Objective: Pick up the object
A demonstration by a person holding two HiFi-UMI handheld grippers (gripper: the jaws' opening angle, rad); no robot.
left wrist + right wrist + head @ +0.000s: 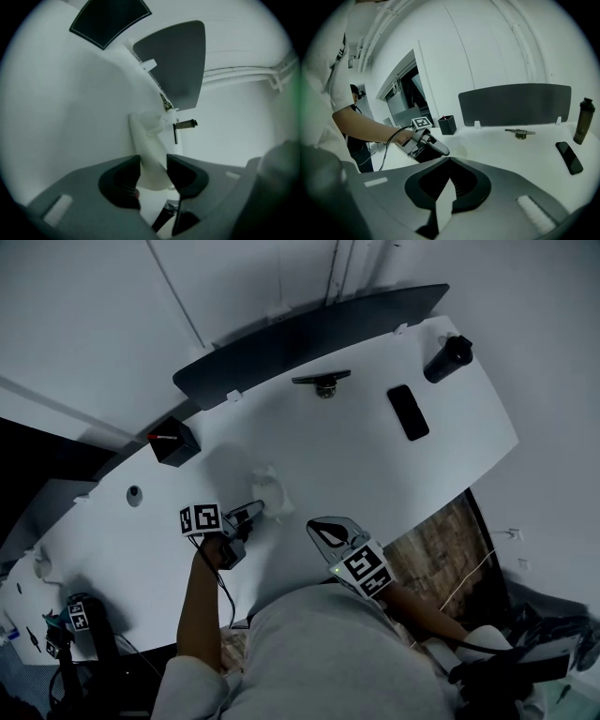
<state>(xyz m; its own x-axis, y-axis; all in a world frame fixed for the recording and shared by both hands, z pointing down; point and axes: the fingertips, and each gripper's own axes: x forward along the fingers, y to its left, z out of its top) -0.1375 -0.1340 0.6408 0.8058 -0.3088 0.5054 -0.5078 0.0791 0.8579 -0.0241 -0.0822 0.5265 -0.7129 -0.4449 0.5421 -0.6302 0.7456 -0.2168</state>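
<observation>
A white plastic object [267,491] lies on the white table [375,474], to the left of the middle. My left gripper [255,512] reaches it from the near side with its jaws open. In the left gripper view the white object [150,150] runs lengthwise between the two dark jaws of the left gripper [153,161]; I cannot see the pads pressing on it. My right gripper [328,532] hovers near the table's front edge, shut and empty. In the right gripper view its jaws [450,161] meet, and the left gripper [433,145] shows beyond them.
A black phone [408,412] and a dark bottle [447,359] are at the far right. A small dark stand [322,381] sits near the dark divider panel [309,338]. A black box [174,441] stands at the back left. The table's right edge drops to the floor.
</observation>
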